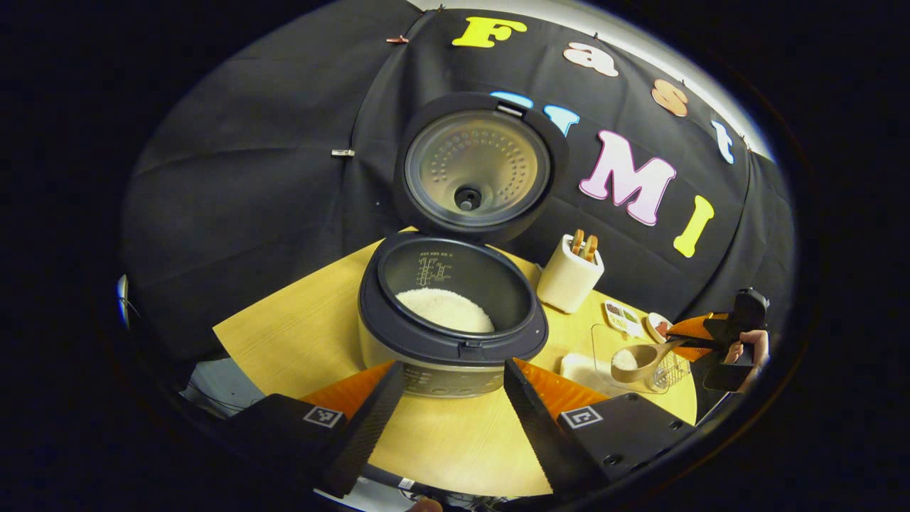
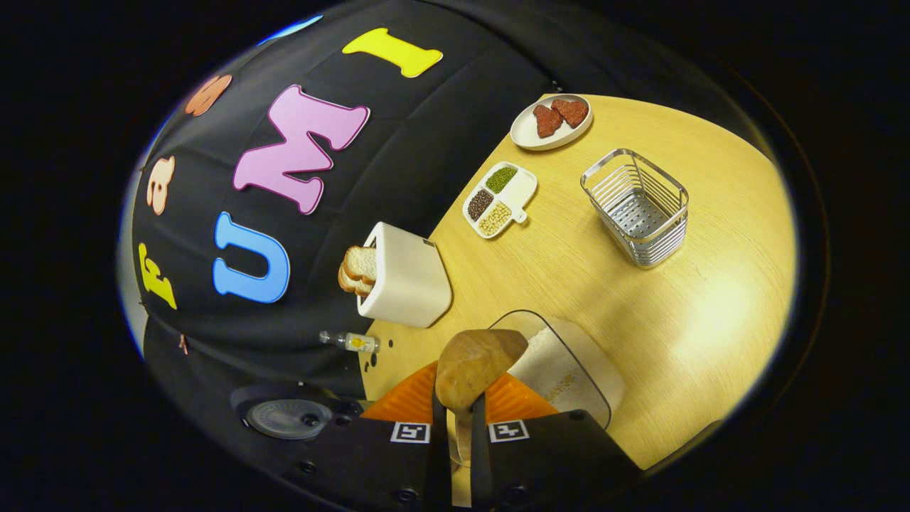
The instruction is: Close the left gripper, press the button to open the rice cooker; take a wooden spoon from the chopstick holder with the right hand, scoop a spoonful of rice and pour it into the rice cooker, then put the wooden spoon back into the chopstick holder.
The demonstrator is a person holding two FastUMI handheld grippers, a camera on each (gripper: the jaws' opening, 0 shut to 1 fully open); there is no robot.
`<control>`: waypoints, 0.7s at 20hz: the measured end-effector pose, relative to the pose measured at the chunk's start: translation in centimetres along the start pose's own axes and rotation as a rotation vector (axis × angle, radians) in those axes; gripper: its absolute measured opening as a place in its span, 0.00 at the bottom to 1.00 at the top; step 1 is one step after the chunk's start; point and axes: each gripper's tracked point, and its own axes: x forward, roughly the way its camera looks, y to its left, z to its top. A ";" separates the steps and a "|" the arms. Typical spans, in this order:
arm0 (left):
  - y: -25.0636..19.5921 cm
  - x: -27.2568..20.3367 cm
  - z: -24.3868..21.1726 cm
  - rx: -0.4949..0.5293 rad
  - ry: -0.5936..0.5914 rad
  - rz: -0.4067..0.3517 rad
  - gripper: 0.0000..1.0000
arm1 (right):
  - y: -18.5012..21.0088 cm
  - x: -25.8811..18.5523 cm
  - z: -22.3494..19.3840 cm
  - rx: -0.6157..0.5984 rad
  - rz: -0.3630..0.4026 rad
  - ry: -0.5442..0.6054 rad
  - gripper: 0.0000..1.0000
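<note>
Left gripper view showed the rice cooker (image 1: 452, 313) open, the left gripper (image 1: 450, 419) idle before it, fingers apart. The right gripper (image 2: 461, 427) clamped the wooden spoon (image 2: 475, 375), loaded, kept level above the rice container (image 2: 569, 370), presumably against spillage.

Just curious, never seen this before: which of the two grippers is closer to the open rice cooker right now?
Left. The left gripper sits right in front of the rice cooker, open. The right gripper is off to the side by the clear rice container, holding the wooden spoon.
</note>
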 end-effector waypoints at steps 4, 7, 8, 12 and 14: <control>0.1 -1.1 1.3 -0.005 -0.040 0.011 0.95 | 4.2 -1.4 0.0 0.046 0.081 0.015 0.15; 0.8 -1.9 1.9 0.046 -0.062 0.038 0.95 | 8.3 -2.3 -0.5 0.088 0.155 0.024 0.15; 1.0 -2.2 2.3 0.074 -0.076 0.046 0.92 | 9.6 -2.3 -1.0 0.099 0.177 0.034 0.15; 1.3 -3.2 3.2 0.099 -0.104 0.049 0.95 | 14.4 -2.0 -3.2 0.141 0.240 0.092 0.15; 1.7 -3.4 3.6 0.079 -0.115 0.051 0.95 | 16.4 -1.4 -5.1 0.108 0.258 0.118 0.15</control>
